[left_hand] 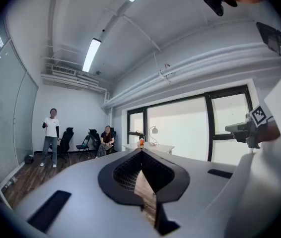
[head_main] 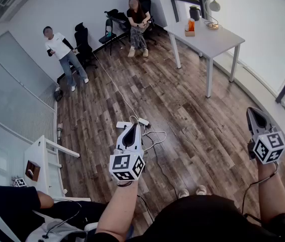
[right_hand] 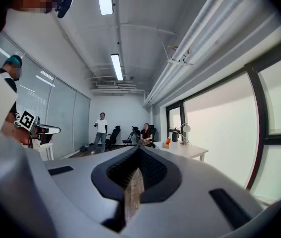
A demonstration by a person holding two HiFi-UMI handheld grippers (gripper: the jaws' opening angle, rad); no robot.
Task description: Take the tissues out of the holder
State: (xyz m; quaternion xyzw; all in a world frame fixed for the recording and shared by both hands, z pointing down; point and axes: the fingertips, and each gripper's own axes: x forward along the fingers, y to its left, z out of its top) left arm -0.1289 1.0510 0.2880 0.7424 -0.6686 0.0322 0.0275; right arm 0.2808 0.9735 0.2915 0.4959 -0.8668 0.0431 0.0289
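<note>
White plastic left gripper [head_main: 131, 130] and right gripper [head_main: 253, 114]: both closed, empty, level. Far across the room on long white table [head_main: 218, 40], small tan box topped orange [head_main: 190, 29], probably the holder. Expect light, soft, tearable tissues; pinch top sheet's middle.

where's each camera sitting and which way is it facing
Head view: on the person's head, steeply down at the wood floor; forearms, left gripper and right gripper show.
Left gripper view: on the left gripper, level toward the white table; its shut jaws show.
Right gripper view: on the right gripper, same way; shut jaws.
Shared: table, standing person.
</note>
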